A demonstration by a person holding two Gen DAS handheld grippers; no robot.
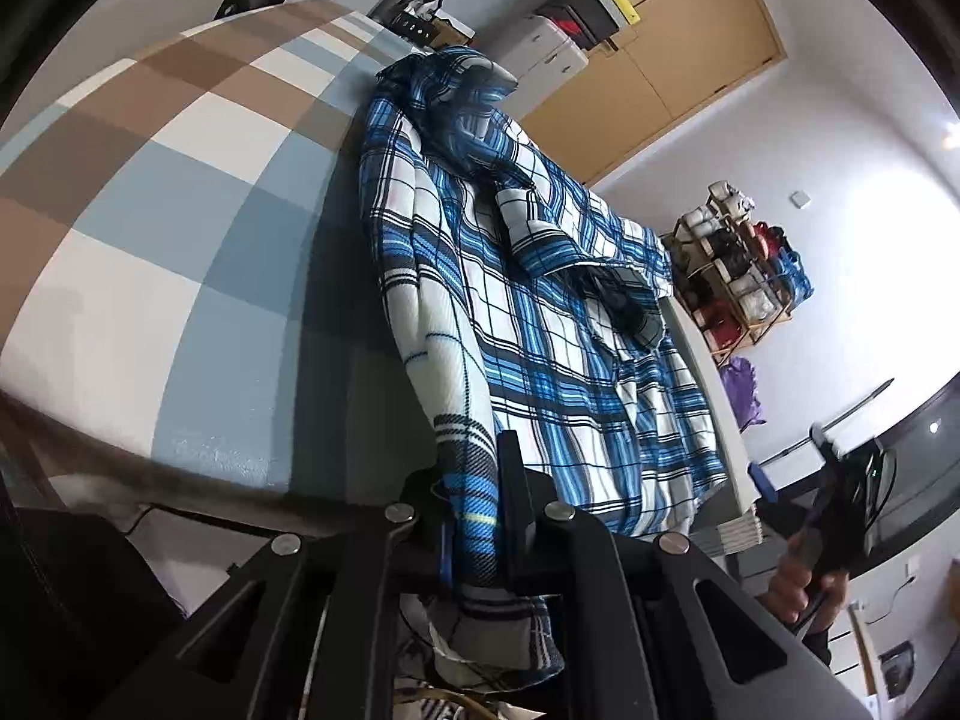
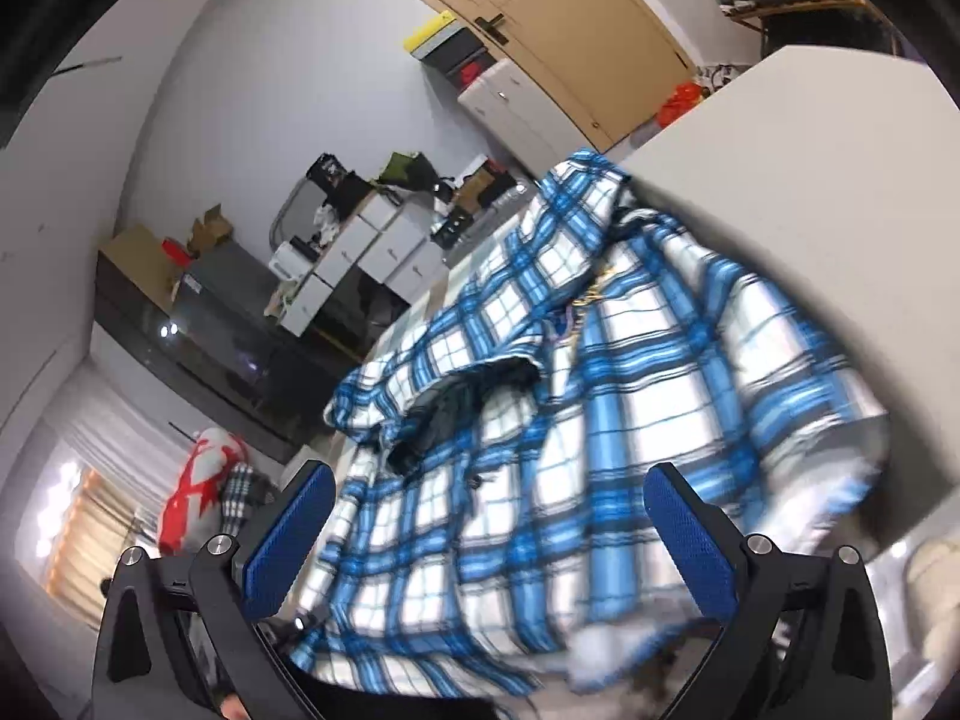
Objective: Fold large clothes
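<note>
Left wrist view, L to R: checked tablecloth (image 1: 150, 228) in tan/blue/white covers the table's left part, bare of other things as far as seen. Plaid shirt (image 1: 540, 312), blue/white, lies along the table's right side, collar end far, hem end near. Left gripper (image 1: 480, 516) is clamped on a bunched bit of the near hem/corner; more fabric hangs below the fingers. A sleeve or flap lies crumpled across the shirt's middle w/ dark lining showing. Table's right edge (image 1: 714, 396) runs just beside the shirt, and part of the hem spills over the near-right corner. Further right, the person's hand (image 1: 804, 588) holds the other tool, well apart from the cloth.

Right wrist view: right gripper (image 2: 486, 534) has its blue pads (image 2: 288, 540) spread wide, nothing between them; the shirt lies ahead of it, image blurred so fine detail is unclear.

Progress, as a judgement: early. Shirt not laid flat, no neat fold visible, sleeve unarranged. Left to do: spread it, smooth it, bring sleeves in, fold body.

Room: plenty of open cloth on the left to drag the shirt onto. Right side tight, drop-off close, so fabric could slide off there. Cabinets, door (image 1: 690, 60), shelf rack (image 1: 744, 270) all far off.
</note>
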